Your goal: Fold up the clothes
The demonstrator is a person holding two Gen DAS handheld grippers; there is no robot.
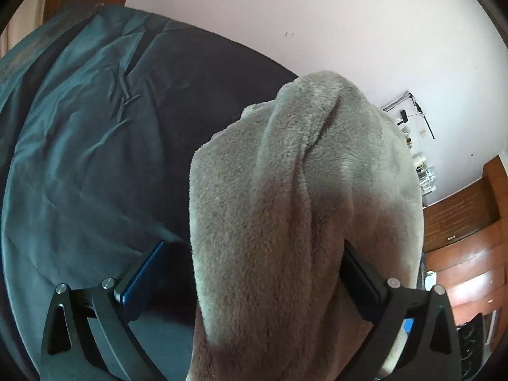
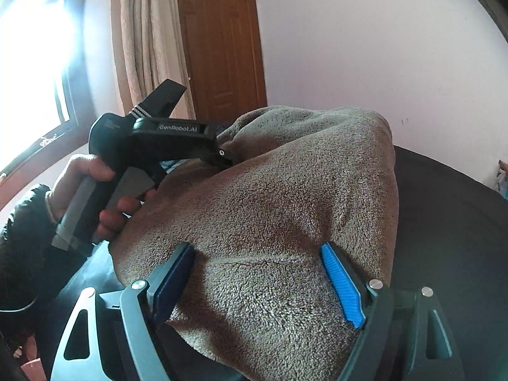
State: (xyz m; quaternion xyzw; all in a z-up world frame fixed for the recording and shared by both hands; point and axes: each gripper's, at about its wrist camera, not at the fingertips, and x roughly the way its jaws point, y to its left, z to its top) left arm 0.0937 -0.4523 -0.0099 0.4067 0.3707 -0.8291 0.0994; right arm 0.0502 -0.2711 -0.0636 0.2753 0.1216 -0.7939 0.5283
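Note:
A grey-brown fleece garment (image 1: 301, 190) is bunched and lifted above the bed. In the left wrist view it hangs over my left gripper (image 1: 250, 273), whose jaws stand wide apart; the cloth drapes between the fingers and covers the right finger (image 1: 358, 273). In the right wrist view the same fleece (image 2: 285, 206) lies between the wide-apart blue pads of my right gripper (image 2: 257, 276). The left gripper (image 2: 222, 155) shows there too, held in a hand, its tip buried in the fleece's upper left fold.
A dark bed surface (image 1: 203, 89) with a teal sheet (image 1: 79, 127) lies below. A white wall, a wooden door (image 2: 222, 41), a curtain (image 2: 149, 38) and a bright window (image 2: 31, 47) stand behind. Wooden drawers (image 1: 466, 254) are at the right.

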